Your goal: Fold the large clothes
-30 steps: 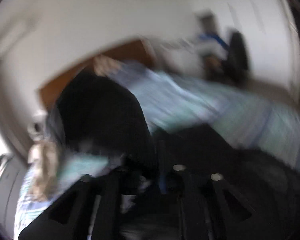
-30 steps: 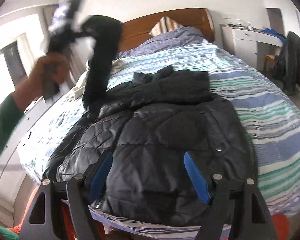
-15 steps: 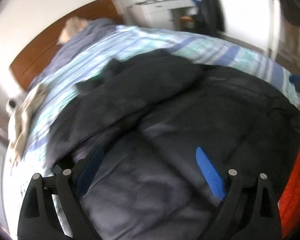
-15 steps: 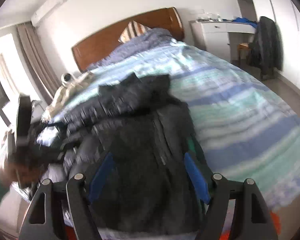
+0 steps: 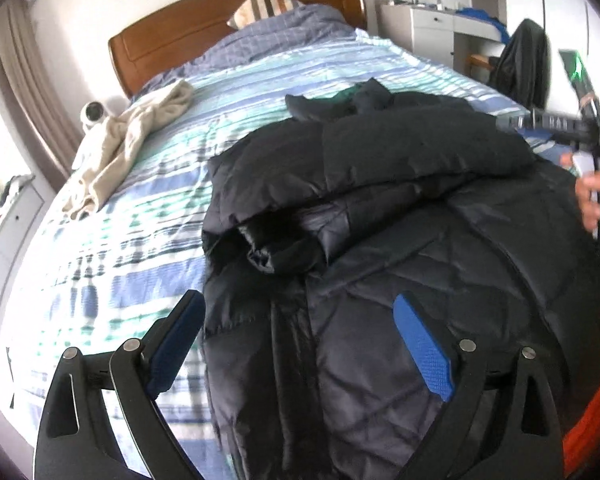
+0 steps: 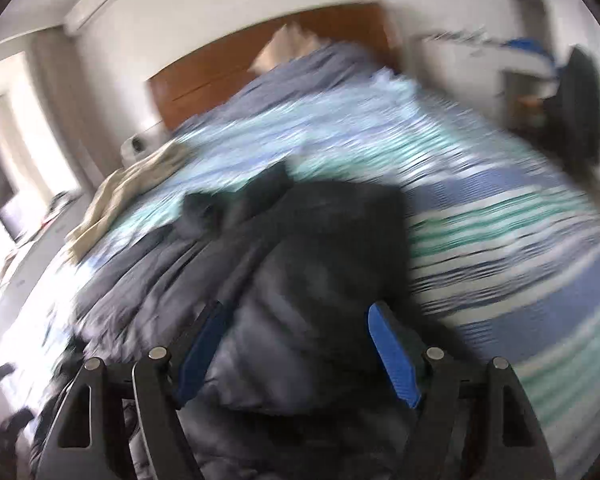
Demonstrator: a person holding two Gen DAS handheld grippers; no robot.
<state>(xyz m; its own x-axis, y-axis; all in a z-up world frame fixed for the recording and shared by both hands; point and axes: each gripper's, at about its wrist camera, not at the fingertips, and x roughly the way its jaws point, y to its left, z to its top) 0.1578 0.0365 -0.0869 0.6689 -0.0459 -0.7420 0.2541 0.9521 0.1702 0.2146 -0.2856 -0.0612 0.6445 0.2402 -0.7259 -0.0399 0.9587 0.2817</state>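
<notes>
A large black puffer jacket lies on the striped bed, with one sleeve folded across its chest. My left gripper is open and empty, hovering over the jacket's lower left edge. The right wrist view is blurred; it shows the same jacket under my right gripper, which is open and empty. The right gripper's handle and the hand holding it show at the right edge of the left wrist view.
A beige garment lies on the bed's far left. A wooden headboard and a striped pillow are at the far end. A white desk and a chair draped with dark clothing stand at the right.
My left gripper let go of the raised sleeve, which now lies folded across the jacket, and came down low and open over the hem. My right gripper swung over the jacket's right side.
</notes>
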